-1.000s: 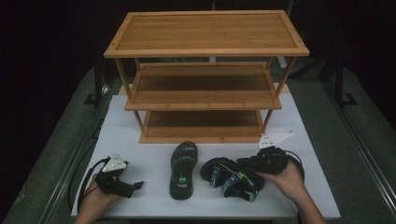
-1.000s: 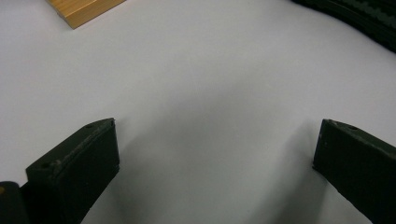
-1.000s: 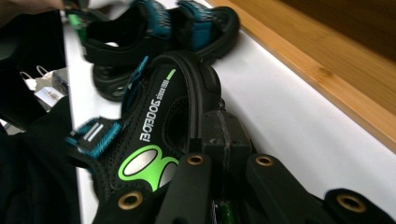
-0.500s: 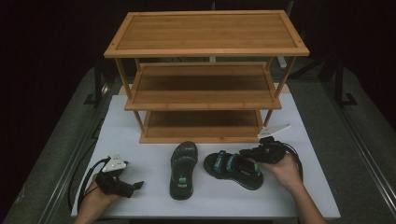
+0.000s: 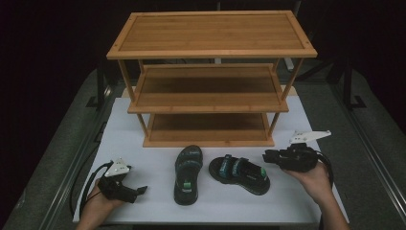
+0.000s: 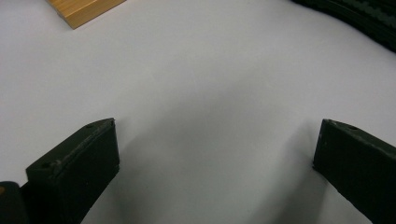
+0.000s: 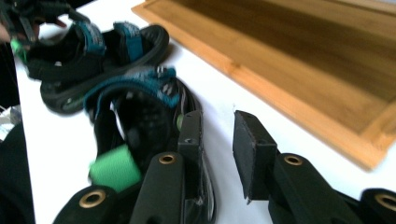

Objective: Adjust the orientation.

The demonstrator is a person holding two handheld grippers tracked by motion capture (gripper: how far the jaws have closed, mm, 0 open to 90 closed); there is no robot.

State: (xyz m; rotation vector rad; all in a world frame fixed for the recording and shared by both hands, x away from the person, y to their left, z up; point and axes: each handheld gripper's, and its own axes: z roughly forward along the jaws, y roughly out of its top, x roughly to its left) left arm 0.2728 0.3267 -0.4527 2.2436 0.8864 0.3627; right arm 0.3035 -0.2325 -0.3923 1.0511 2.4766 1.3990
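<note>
Right hand-held gripper, jaws just parted and empty, lies level beside sandal.

A three-tier bamboo shoe rack stands on the white table, toward its far edge and about midway between its side edges (all three shelves bare). Grey carpeted floor lies past both side edges, and a dark metal rail runs along the right one.
</note>
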